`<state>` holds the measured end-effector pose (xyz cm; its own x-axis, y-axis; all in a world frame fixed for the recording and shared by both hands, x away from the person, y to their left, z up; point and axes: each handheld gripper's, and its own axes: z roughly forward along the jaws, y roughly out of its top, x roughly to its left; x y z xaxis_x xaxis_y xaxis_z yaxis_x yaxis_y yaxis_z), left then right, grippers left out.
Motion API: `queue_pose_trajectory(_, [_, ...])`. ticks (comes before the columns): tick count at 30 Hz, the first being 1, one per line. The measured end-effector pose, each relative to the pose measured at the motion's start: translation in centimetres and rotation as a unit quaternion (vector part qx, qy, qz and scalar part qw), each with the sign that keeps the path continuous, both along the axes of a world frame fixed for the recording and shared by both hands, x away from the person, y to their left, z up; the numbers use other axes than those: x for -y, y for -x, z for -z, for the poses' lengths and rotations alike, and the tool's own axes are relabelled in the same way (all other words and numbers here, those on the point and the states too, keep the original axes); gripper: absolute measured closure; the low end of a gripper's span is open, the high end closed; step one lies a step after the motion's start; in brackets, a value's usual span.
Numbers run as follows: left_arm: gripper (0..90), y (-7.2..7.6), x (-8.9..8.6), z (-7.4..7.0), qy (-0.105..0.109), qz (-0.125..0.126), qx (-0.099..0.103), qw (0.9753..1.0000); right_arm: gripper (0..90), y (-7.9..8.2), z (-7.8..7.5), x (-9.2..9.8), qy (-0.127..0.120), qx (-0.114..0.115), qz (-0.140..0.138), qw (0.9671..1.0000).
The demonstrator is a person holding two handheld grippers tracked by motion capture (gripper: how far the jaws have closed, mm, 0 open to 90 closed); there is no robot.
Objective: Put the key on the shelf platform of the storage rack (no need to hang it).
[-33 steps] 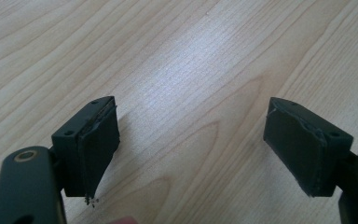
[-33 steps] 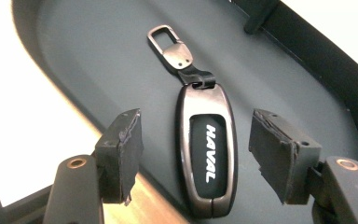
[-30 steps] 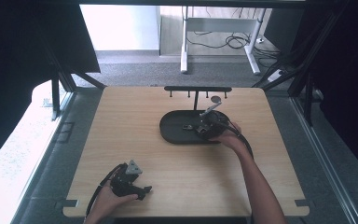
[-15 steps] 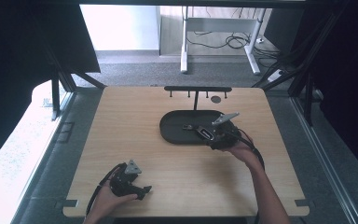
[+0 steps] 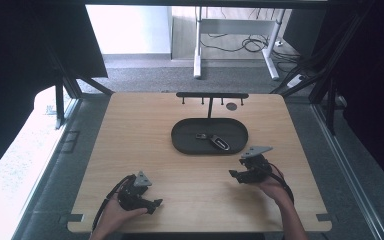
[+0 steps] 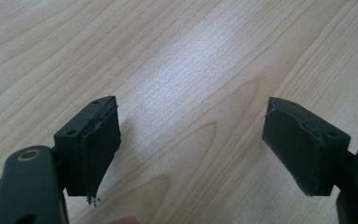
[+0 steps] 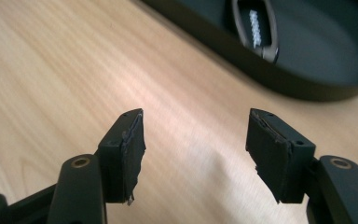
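Observation:
A black oval tray (image 5: 185, 144) lies at the middle of the wooden table, with a dark key fob (image 5: 219, 143) and a small dark piece (image 5: 202, 135) inside it. The fob (image 7: 260, 29) and the tray's rim (image 7: 279, 84) sit at the top of the right gripper view. My right gripper (image 5: 236, 174) rests on the table just below the tray's right end, open, nothing between its pads (image 7: 129, 149). Near the front left edge my left gripper (image 5: 156, 204) is open over bare wood (image 6: 191, 93), held by a hand.
A black rack with small hooks (image 5: 211, 95) stands behind the tray, a small round dark disc (image 5: 231, 106) beside it. Past the table's far edge are a white desk frame (image 5: 230, 35) and cables on the floor.
My right gripper has pulled back from over the tray to the bare table in front of it. The key fob now lies in the tray. The left gripper has not moved.

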<state>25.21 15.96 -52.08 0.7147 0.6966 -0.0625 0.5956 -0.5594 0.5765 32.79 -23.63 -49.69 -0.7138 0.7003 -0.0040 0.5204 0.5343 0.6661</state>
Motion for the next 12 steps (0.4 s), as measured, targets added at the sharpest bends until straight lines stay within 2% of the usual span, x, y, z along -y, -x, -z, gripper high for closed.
queue_pose_trajectory(3, [19.7,0.0,0.0,0.0,-0.001,0.001,0.001,1.0,37.9,0.8,0.8,0.4,0.008,-0.004,0.003,1.0])
queue_pose_trajectory(6, [19.7,0.1,0.0,-0.1,-0.001,0.001,0.002,1.0,38.0,0.9,0.9,0.6,0.001,-0.004,0.005,1.0])
queue_pose_trajectory(12, [19.7,0.1,0.0,-0.2,0.001,-0.001,0.004,1.0,37.2,1.3,0.8,0.8,-0.009,0.012,0.012,0.9998])
